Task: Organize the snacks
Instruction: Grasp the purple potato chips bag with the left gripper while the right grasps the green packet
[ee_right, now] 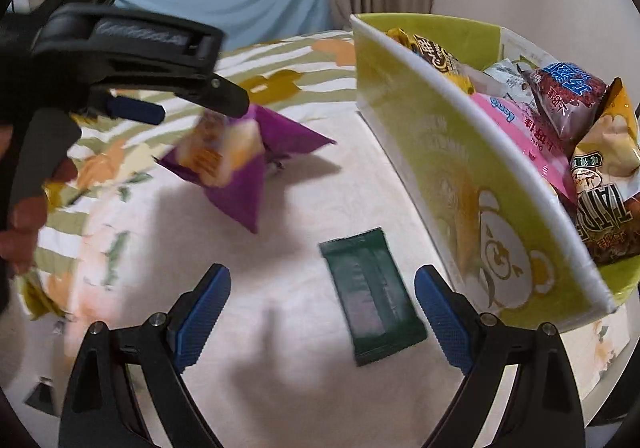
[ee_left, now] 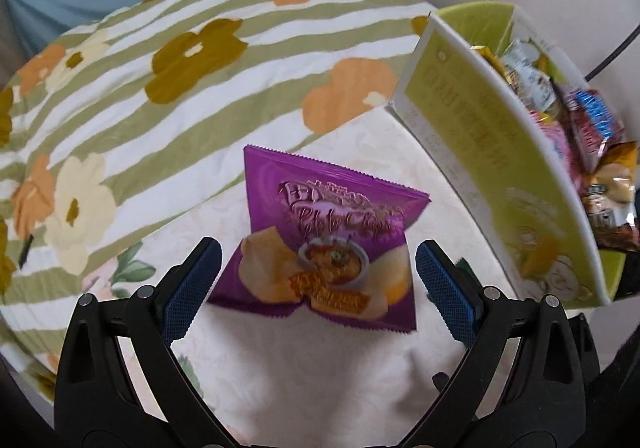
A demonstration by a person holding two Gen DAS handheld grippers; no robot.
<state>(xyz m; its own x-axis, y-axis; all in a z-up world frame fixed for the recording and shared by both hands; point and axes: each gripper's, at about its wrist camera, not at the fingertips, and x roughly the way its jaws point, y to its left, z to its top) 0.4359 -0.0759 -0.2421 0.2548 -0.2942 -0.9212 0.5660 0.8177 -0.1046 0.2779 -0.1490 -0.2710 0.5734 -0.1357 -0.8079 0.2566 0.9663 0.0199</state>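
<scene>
A purple chip bag (ee_left: 332, 236) lies on the cream bedsheet, its lower half between the blue pads of my left gripper (ee_left: 318, 268), which stands wide open just above it without touching. In the right wrist view the same purple bag (ee_right: 236, 168) lies at the upper left under the left gripper (ee_right: 176, 104), held by a person's hand. A dark green snack packet (ee_right: 370, 294) lies flat on the sheet between the fingers of my open right gripper (ee_right: 322, 300), nearer the right pad. The pads are not pressing on it.
A green and white box (ee_right: 460, 152) full of snack packets stands at the right; it shows in the left wrist view as the box (ee_left: 492, 152). A striped flowered quilt (ee_left: 160, 68) is bunched at the back left. A blue cloth hangs behind.
</scene>
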